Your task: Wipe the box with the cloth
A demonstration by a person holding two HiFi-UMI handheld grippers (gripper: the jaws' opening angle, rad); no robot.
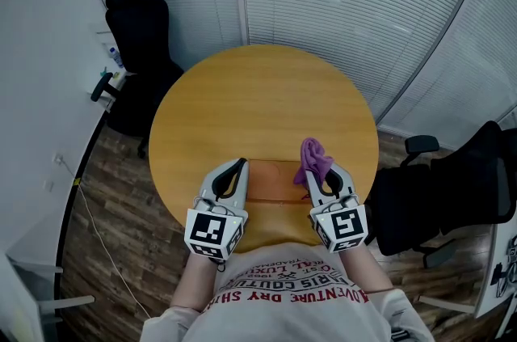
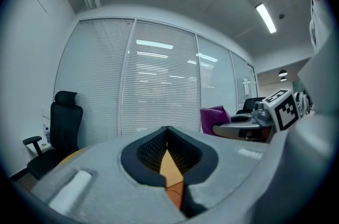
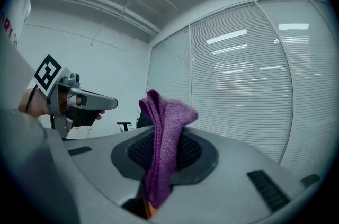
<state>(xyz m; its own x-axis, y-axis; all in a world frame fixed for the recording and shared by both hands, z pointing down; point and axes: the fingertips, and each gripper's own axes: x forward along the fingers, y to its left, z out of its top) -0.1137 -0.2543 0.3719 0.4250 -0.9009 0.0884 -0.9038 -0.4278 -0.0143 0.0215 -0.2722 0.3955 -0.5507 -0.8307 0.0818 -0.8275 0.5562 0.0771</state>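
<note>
Black left chair (image 1: pixel 139 33): close to the table's far-left rim.
Table (image 1: pixel 242 90): round, wooden; far half bare.
Left gripper (image 1: pixel 239 164): your jaws together, nothing between them, at the box's left edge.
Box (image 1: pixel 275 182): flat, by the near rim, between your grippers.
Right gripper (image 1: pixel 313 172): clamped on the purple cloth (image 1: pixel 313 157), at the box's right edge.
Right chair (image 1: pixel 452 195): near the rim.

Crumpled purple cloth (image 1: pixel 313 159) standing upright, flat brown box (image 1: pixel 273 182) just beside
</note>
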